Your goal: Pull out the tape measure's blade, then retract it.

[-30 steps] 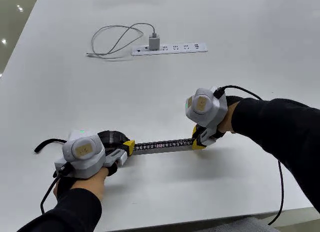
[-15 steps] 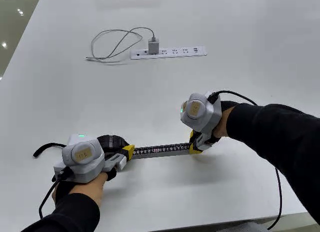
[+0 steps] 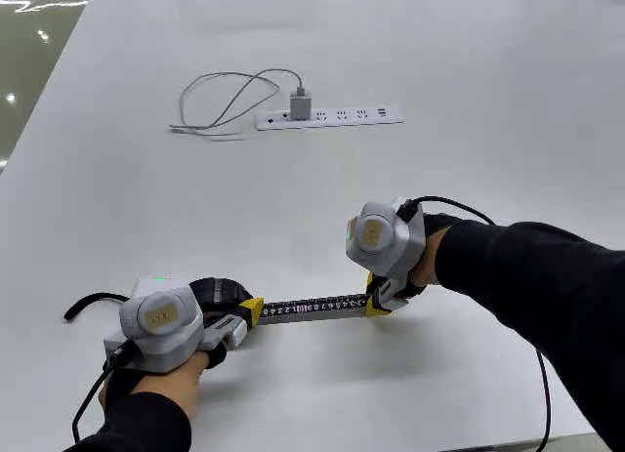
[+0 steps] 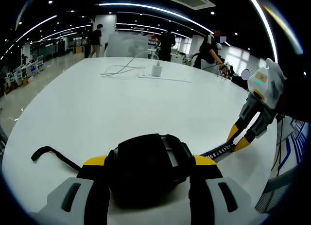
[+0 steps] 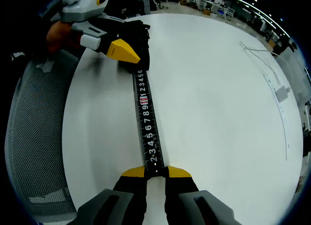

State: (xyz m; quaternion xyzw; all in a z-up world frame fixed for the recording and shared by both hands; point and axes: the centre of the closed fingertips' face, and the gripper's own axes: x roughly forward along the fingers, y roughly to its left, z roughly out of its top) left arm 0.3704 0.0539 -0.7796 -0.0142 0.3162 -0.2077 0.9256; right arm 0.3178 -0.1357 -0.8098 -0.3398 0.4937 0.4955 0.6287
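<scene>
**Clerk:** Location and heading of the item?

**Inspector:** The tape measure case (image 3: 220, 292) is on the near left part of the white table (image 3: 449, 71). Its mouth faces the person's right. The blade (image 5: 145, 119) is drawn out rightward. Its long axis runs roughly parallel to the near table edge, printed face up, low over the surface. A black wrist strap (image 3: 86, 303) trails left from the case.

**Clerk:** Grippers?

**Inspector:** The left gripper (image 4: 150, 162) points right, with one yellow-tipped jaw on each flank of the case, clamping it. A bare hand holds it from behind at the near left. The right gripper (image 5: 156, 172) angles down and leftward to the table, its jaws pressed together on the free end of the blade. The right forearm, in a dark sleeve, reaches in from the right.

**Clerk:** Legible markings?

**Inspector:** In the right gripper view the blade digits run 2 to 9 from the jaws, then a red mark, then on up to 6 near the case. Each gripper housing carries a tan sticker. Its writing is too small to read.

**Clerk:** Other items?

**Inspector:** A white power strip (image 3: 332, 115) lies at the far side, well apart. A grey charger (image 3: 301, 105) is plugged into it, with a looped cable (image 3: 220, 93) beside it.
</scene>
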